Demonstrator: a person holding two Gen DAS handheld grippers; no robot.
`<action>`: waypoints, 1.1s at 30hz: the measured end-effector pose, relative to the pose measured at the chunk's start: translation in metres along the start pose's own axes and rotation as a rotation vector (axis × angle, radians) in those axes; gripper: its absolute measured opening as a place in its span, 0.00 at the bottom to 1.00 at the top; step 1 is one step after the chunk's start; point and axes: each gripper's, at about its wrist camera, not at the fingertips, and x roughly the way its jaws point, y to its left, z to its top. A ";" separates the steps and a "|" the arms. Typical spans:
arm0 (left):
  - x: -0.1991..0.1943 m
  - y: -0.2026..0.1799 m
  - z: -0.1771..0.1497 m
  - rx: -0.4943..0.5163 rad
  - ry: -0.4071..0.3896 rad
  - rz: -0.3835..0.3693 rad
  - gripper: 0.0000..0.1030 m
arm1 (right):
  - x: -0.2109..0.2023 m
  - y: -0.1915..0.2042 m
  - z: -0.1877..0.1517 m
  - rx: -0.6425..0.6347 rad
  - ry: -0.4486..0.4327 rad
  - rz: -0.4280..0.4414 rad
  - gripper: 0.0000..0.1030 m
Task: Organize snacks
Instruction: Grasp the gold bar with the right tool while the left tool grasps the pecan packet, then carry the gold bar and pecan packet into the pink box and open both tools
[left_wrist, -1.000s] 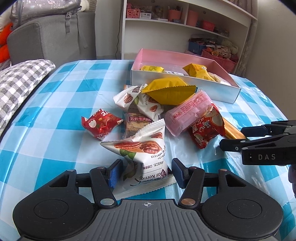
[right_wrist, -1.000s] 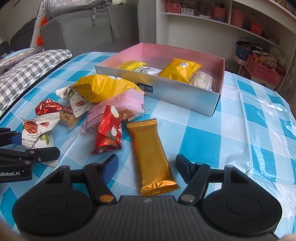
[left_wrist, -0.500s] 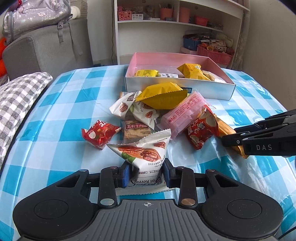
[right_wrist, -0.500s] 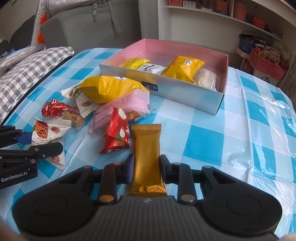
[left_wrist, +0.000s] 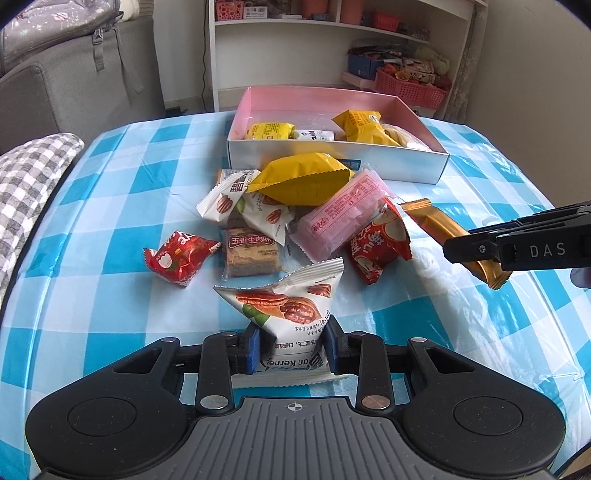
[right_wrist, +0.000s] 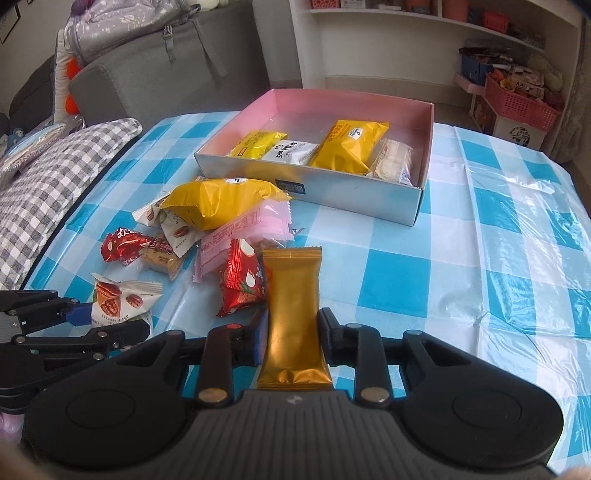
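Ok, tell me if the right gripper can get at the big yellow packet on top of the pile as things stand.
Probably not yet: the right gripper is shut on the gold bar, so its fingers are occupied. The big yellow packet itself lies uncovered on the pile.

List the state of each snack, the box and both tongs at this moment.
Left tongs: shut on pecan packet.
Right tongs: shut on gold bar.
Pink box: open, part filled.
Yellow pouch: atop the pile.
Red candy: lying apart on the tablecloth.
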 end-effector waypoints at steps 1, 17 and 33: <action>-0.001 -0.001 0.001 0.003 -0.001 -0.005 0.30 | -0.001 -0.001 0.000 0.006 0.000 0.001 0.25; -0.026 -0.002 0.034 -0.025 -0.062 -0.044 0.30 | -0.024 -0.027 0.026 0.141 -0.077 0.005 0.25; 0.017 0.002 0.140 -0.062 -0.136 -0.050 0.30 | 0.005 -0.064 0.091 0.354 -0.123 -0.013 0.25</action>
